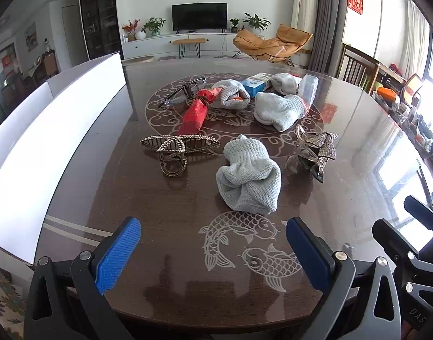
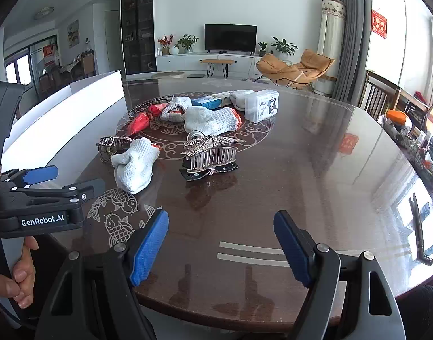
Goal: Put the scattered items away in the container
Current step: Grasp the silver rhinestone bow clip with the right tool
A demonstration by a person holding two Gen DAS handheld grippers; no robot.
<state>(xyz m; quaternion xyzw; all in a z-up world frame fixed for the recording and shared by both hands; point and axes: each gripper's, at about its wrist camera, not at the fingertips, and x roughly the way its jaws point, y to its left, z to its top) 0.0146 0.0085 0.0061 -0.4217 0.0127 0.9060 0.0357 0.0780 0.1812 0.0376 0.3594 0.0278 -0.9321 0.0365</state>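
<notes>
Loose items lie on a dark round table (image 1: 344, 170). Nearest my open, empty left gripper (image 1: 213, 243) is a balled grey knitted glove (image 1: 249, 175), just beyond its fingertips. A bronze hair claw (image 1: 179, 147) lies to the left of the glove and a rhinestone bow clip (image 1: 315, 150) to the right. Further back are a red packet (image 1: 195, 113), glasses (image 1: 182, 93), more grey gloves (image 1: 278, 110), a blue box (image 1: 256, 85) and a clear case (image 1: 308, 87). A white container (image 1: 54, 130) stands along the left. My right gripper (image 2: 220, 226) hovers open and empty over bare tabletop, short of the bow clip (image 2: 210, 153).
In the right wrist view, the left gripper (image 2: 74, 178) sits at the left edge, held by a hand (image 2: 23, 274). Wooden chairs (image 2: 378, 93) and a cluttered sideboard (image 2: 414, 138) line the right. Fish inlays (image 1: 244, 243) mark the near tabletop.
</notes>
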